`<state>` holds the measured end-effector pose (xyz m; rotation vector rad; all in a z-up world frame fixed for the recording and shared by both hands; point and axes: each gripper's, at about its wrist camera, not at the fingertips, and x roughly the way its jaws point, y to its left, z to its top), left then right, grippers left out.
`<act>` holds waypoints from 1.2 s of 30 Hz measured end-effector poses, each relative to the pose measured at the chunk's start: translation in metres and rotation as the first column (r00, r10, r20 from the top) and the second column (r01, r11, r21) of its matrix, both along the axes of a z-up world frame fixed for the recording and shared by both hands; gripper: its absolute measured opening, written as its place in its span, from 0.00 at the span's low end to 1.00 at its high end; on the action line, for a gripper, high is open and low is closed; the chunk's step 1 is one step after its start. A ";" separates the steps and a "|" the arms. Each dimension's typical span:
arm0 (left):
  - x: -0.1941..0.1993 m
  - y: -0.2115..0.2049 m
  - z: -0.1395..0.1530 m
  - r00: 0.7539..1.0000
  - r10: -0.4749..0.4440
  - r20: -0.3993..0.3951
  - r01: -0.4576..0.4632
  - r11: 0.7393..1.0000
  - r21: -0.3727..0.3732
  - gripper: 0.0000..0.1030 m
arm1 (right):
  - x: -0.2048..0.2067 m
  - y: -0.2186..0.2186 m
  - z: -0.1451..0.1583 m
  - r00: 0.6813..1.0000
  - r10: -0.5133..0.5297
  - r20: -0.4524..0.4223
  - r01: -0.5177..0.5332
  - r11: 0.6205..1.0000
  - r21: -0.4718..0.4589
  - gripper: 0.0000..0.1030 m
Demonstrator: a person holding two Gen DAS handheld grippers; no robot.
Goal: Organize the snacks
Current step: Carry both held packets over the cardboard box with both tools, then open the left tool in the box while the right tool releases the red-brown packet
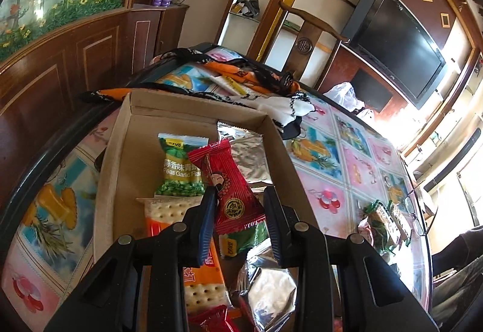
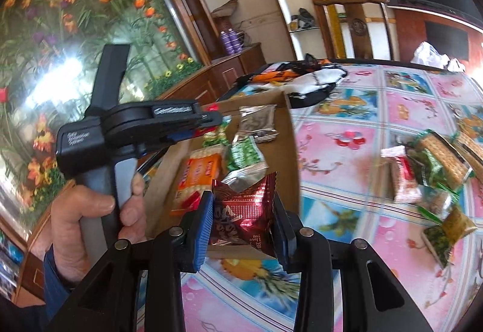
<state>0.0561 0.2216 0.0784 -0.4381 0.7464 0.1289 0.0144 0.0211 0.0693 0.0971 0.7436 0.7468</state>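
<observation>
My left gripper (image 1: 240, 221) is clamped on a red snack packet (image 1: 231, 190), crinkly film with a round gold seal, held over the cardboard box (image 1: 116, 151). Below its fingers in the box: green pea packet (image 1: 181, 164), orange cracker pack (image 1: 193, 268), silver foil packets (image 1: 250, 151). My right gripper (image 2: 241, 229) pinches a dark red foil packet (image 2: 244, 208), shiny and creased, at the box's near edge. My left hand (image 2: 90, 217) grips the handle, angled down. Loose snacks (image 2: 431, 178) sit well right on the glossy patterned tablecloth (image 2: 347, 126).
</observation>
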 end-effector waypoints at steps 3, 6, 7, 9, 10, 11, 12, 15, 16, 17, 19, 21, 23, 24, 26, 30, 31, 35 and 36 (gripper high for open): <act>0.000 0.000 -0.001 1.000 -0.001 -0.007 0.001 1.000 0.001 0.30 | -0.002 0.013 -0.005 1.000 0.031 -0.002 -0.031 0.999 -0.023 0.38; 0.000 0.003 -0.002 1.000 0.000 -0.005 0.000 1.000 -0.003 0.30 | -0.001 0.023 -0.011 0.999 0.052 -0.012 -0.052 0.998 -0.039 0.38; 0.000 0.003 -0.001 1.000 -0.003 -0.003 0.003 1.000 -0.006 0.30 | -0.001 0.025 -0.012 0.998 0.055 -0.014 -0.055 0.997 -0.045 0.38; 0.000 0.002 -0.001 1.000 -0.007 -0.001 0.007 1.000 -0.002 0.30 | 0.000 0.027 -0.013 0.998 0.059 -0.016 -0.060 0.997 -0.049 0.38; 0.000 0.001 -0.001 1.000 -0.007 -0.002 0.007 1.000 0.002 0.30 | 0.000 0.028 -0.014 0.998 0.060 -0.018 -0.061 0.997 -0.051 0.38; 0.000 0.001 -0.002 1.000 -0.008 -0.004 0.008 1.000 0.002 0.30 | 0.001 0.029 -0.015 0.998 0.059 -0.020 -0.060 0.997 -0.052 0.38; 0.001 0.001 -0.002 1.000 -0.008 -0.007 0.008 1.000 0.002 0.30 | 0.002 0.029 -0.015 0.998 0.057 -0.022 -0.058 0.997 -0.051 0.38; 0.002 0.002 -0.004 1.000 0.001 -0.018 -0.001 1.000 0.004 0.30 | 0.010 0.034 -0.018 0.998 0.057 -0.040 -0.059 0.997 -0.049 0.38; 0.002 0.002 -0.004 1.000 0.002 -0.021 -0.002 1.000 0.003 0.30 | 0.011 0.036 -0.019 0.997 0.058 -0.045 -0.060 0.997 -0.050 0.38; 0.003 0.002 -0.005 1.000 0.003 -0.025 -0.003 1.000 0.002 0.30 | 0.013 0.038 -0.021 0.997 0.061 -0.051 -0.064 0.997 -0.053 0.38; 0.003 0.001 -0.006 1.000 -0.001 -0.031 0.001 1.000 0.006 0.30 | 0.015 0.042 -0.024 0.997 0.060 -0.056 -0.064 0.996 -0.063 0.38; 0.003 -0.001 -0.006 0.999 -0.004 -0.033 0.004 1.000 0.013 0.30 | 0.019 0.047 -0.027 0.997 0.058 -0.059 -0.063 0.995 -0.073 0.38; 0.004 -0.001 -0.007 0.999 -0.006 -0.037 0.006 1.000 0.015 0.30 | 0.022 0.050 -0.028 0.996 0.060 -0.060 -0.065 0.995 -0.075 0.38; 0.004 -0.001 -0.008 0.999 -0.006 -0.039 0.007 1.000 0.014 0.30 | 0.023 0.051 -0.028 0.996 0.064 -0.062 -0.068 0.995 -0.075 0.38; 0.005 -0.001 -0.008 0.999 -0.005 -0.041 0.005 1.000 0.017 0.30 | 0.022 0.051 -0.029 0.996 0.065 -0.059 -0.070 0.994 -0.078 0.40; 0.005 -0.003 -0.008 0.999 -0.009 -0.044 0.009 1.000 0.021 0.30 | 0.022 0.050 -0.029 0.996 0.064 -0.063 -0.069 0.995 -0.076 0.40; 0.005 -0.004 -0.008 0.999 -0.009 -0.043 0.011 1.000 0.024 0.30 | 0.022 0.050 -0.029 0.996 0.063 -0.062 -0.068 0.995 -0.078 0.40; 0.005 -0.008 -0.008 0.999 -0.018 -0.037 0.020 0.999 0.038 0.30 | 0.021 0.048 -0.028 0.996 0.069 -0.060 -0.074 0.993 -0.089 0.46; 0.005 -0.009 -0.008 0.999 -0.018 -0.037 0.020 0.999 0.044 0.30 | 0.020 0.047 -0.027 0.996 0.070 -0.059 -0.075 0.993 -0.086 0.48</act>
